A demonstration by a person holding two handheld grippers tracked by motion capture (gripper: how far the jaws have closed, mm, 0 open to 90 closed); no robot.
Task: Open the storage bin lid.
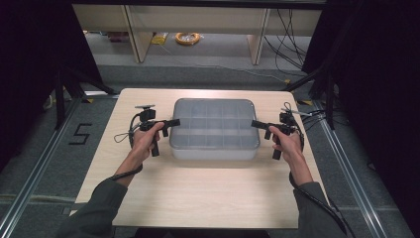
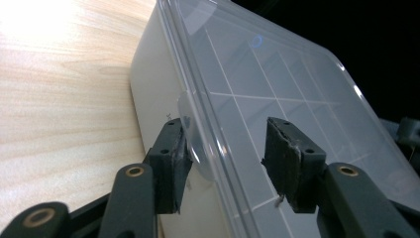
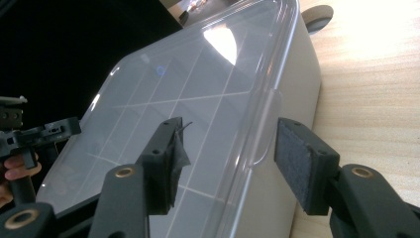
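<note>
A translucent plastic organiser box (image 1: pixel 215 129) with a clear lid and a grid of compartments lies in the middle of the wooden table (image 1: pixel 208 193). My left gripper (image 1: pixel 174 122) is at the box's left end. In the left gripper view the box (image 2: pixel 257 89) has a small lid tab (image 2: pixel 190 134) between the jaws of my left gripper (image 2: pixel 225 153); one pad is beside the tab and the other is over the lid, with a gap. My right gripper (image 1: pixel 253 123) is at the right end. In the right gripper view my right gripper (image 3: pixel 230 153) straddles the rim tab (image 3: pixel 265 129) of the box (image 3: pixel 163 99), pads apart from it.
Bare tabletop lies in front of the box and at both sides. Beyond the table stand wooden shelf legs and a yellow cable coil (image 1: pixel 187 37) on the floor. Black curtains hang left and right. The other hand's gripper (image 3: pixel 29 134) shows across the lid.
</note>
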